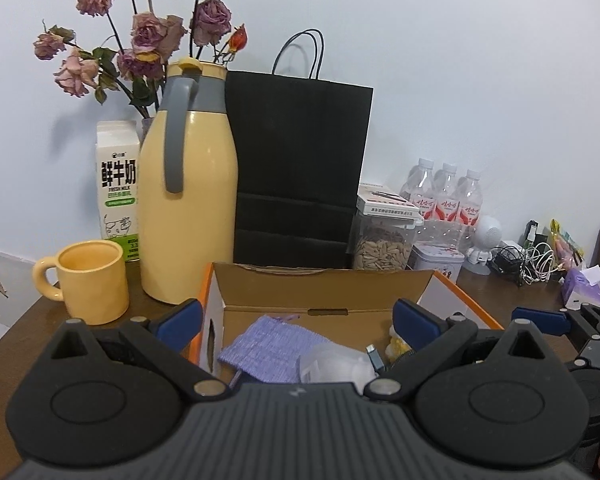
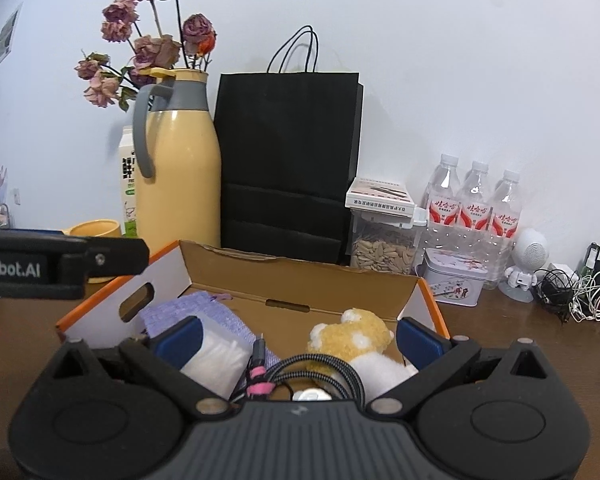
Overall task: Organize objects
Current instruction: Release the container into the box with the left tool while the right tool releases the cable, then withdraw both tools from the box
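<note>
Left wrist view: left gripper (image 1: 296, 326) poised over an open cardboard box (image 1: 324, 292) on the brown counter (image 1: 20, 340), blue-padded fingers (image 1: 182, 320) spread wide and grasping nothing. Inside the box, a lilac knitted cloth (image 1: 268, 346), a frosted plastic container (image 1: 334, 364) and a cable plug (image 1: 374, 356). Behind the box, a yellow thermos jug (image 1: 190, 204) with a grey handle, a yellow mug (image 1: 90, 280), a milk carton (image 1: 118, 196), dried roses (image 1: 148, 36) and a black paper bag (image 1: 296, 168). Further right, a jar of seeds (image 1: 384, 246), a tin (image 1: 440, 262), three water bottles (image 1: 444, 200) and a tangle of chargers (image 1: 528, 260).

Right wrist view: right gripper (image 2: 300, 336) low over the same box, fingers (image 2: 420, 342) likewise released and empty. Between them in the box, a yellow-and-white plush toy (image 2: 352, 336), a coiled braided cable (image 2: 320, 372) with a pink tie, the frosted container and the lilac cloth. Left gripper's black arm reaching in from the left edge.
</note>
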### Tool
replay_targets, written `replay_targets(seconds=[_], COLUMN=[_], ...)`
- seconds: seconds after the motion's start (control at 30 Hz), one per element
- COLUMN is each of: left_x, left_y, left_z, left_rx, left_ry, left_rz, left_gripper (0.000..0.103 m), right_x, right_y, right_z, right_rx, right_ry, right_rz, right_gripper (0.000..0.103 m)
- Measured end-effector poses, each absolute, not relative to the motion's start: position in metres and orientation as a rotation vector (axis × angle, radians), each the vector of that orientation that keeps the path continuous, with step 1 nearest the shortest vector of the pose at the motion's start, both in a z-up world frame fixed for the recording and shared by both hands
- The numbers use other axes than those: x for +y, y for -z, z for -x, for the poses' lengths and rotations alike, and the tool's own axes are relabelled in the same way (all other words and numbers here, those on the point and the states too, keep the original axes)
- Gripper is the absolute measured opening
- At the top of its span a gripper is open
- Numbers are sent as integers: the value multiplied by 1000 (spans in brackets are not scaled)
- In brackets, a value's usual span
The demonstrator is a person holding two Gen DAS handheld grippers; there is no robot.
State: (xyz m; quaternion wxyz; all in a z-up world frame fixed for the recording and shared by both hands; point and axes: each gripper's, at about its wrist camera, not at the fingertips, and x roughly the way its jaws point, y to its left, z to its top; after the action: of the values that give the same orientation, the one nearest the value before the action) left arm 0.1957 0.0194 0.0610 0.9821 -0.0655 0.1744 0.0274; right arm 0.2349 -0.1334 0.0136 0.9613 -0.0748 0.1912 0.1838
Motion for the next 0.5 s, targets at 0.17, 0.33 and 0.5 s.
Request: replay_targets(seconds=[0.17,0.33,0.5], left_x=[21,24,28], left_y=[-58,-52,-45], left_z=[-178,-160,-141], left_rx=[363,386,413], left_ry=[-57,-60,-69], left_rz=[123,111,104], left_gripper=[103,103,103], right_x=[-143,-156,-173], right_y=[-14,-8,2], right_z=[-215,-196,-177], right_rx=[391,407,443], right_ry=[-378,-386,-377], right_rz=[163,173,174], right_gripper=[103,103,103])
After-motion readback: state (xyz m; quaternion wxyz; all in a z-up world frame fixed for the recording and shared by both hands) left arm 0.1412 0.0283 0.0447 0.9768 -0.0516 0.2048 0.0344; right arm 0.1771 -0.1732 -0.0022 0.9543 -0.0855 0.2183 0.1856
